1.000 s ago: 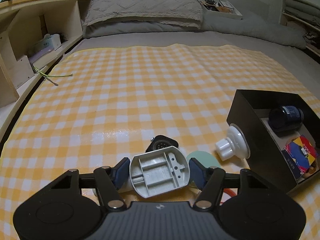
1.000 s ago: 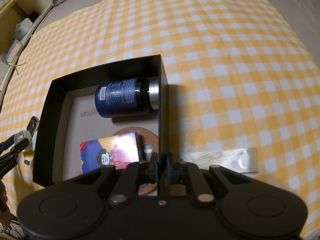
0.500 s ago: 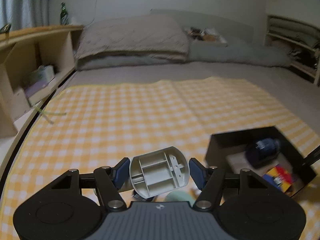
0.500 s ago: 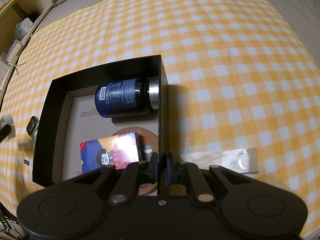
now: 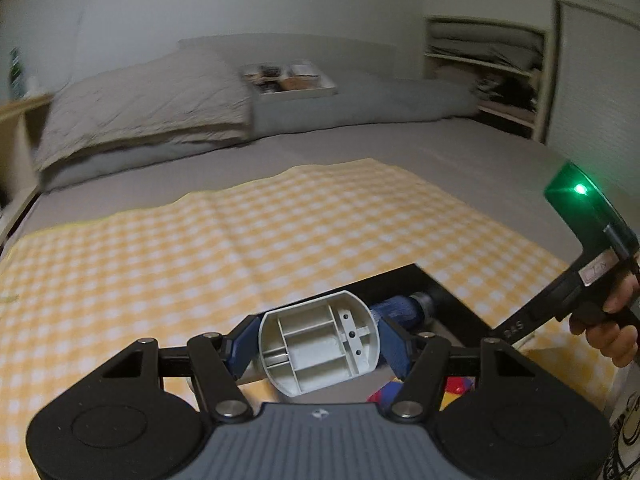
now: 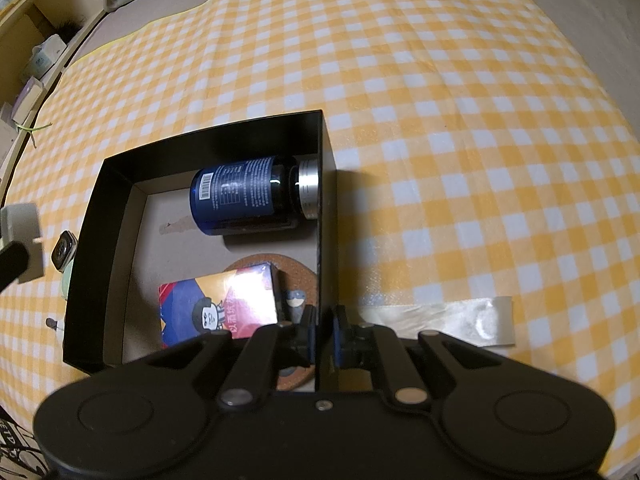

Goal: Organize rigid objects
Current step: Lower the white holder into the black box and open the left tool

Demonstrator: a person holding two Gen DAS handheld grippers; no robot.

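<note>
Yellow-checked cloth [image 6: 440, 80] over grey bed [image 5: 400, 144]

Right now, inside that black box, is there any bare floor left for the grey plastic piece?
Yes: the black box has bare floor along its left wall, beside the blue bottle. The right side is crowded by bottle, cork coaster and colourful packet.
</note>
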